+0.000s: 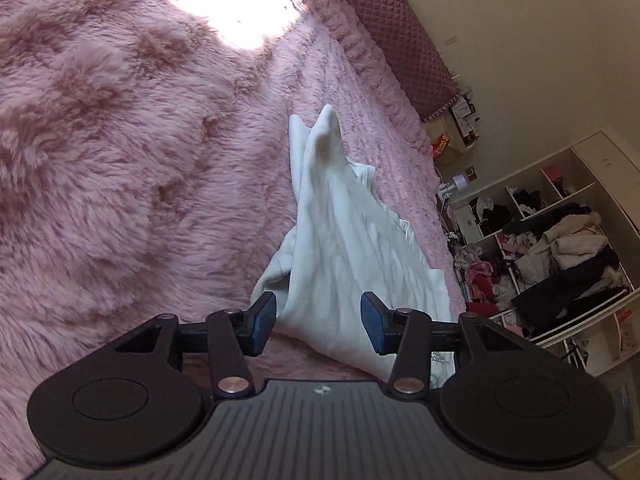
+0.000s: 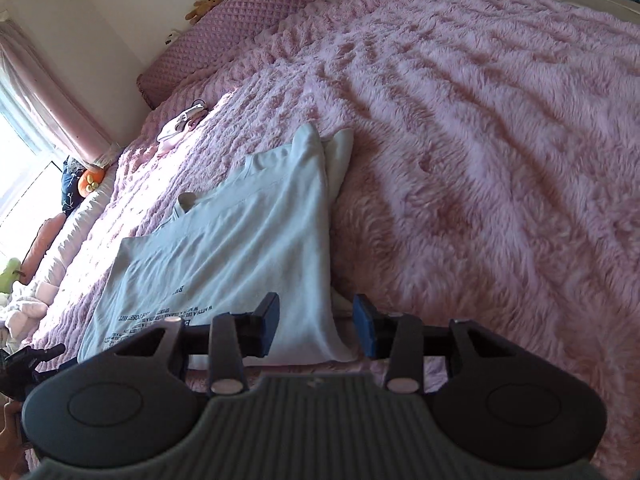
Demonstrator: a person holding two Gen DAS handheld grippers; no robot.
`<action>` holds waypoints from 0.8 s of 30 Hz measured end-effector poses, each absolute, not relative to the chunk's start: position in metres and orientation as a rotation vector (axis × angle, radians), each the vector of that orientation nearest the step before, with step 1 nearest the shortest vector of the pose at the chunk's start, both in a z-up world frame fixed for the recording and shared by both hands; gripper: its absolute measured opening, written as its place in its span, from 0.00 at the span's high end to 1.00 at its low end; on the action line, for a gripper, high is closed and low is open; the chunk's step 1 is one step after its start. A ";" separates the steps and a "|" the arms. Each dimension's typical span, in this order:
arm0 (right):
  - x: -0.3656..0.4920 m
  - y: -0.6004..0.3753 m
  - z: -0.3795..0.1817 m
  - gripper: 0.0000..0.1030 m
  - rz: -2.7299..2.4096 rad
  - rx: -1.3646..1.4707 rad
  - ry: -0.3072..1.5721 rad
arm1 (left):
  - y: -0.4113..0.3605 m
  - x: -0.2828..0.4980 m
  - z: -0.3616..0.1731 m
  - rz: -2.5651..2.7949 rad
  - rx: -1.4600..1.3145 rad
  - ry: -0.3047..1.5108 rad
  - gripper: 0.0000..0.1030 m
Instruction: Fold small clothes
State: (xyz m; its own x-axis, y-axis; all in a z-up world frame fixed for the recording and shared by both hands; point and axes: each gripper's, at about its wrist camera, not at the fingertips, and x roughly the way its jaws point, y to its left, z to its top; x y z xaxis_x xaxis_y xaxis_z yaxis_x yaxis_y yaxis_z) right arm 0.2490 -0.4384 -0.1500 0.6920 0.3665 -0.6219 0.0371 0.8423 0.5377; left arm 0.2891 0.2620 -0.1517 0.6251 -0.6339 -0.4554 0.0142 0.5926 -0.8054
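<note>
- The white T-shirt (image 2: 224,248) lies on the pink fluffy blanket (image 2: 500,140) covering the bed, partly folded: one side is turned over along a long edge running from 12 o'clock down to 6 in the right wrist view, with printed text near the hem at about 7 o'clock.
- The right claw (image 2: 316,330) has its pads apart, straddling the shirt's folded corner; nothing is pinched.
- The left claw (image 1: 318,324) is likewise spread, with cloth lying between its pads, unclamped.
- Risk, as I judge it: closing now could catch only the top layer, so lifting would peel the fold open.
- The deep pile could also snag in the pads or drag the shirt askew.
- A cluttered wardrobe (image 1: 560,248) stands at 3 o'clock in the left wrist view.
</note>
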 end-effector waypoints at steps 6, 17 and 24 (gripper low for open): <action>0.259 -0.422 -0.163 0.67 0.183 0.559 0.812 | 0.256 0.300 -0.153 -0.427 -0.848 0.813 0.47; 0.259 -0.418 -0.143 1.00 0.154 0.494 0.796 | 0.213 0.291 -0.133 -0.359 -0.581 0.799 0.95; 0.256 -0.428 -0.158 1.00 0.142 0.424 0.861 | 0.215 0.291 -0.145 -0.272 -0.473 0.970 0.97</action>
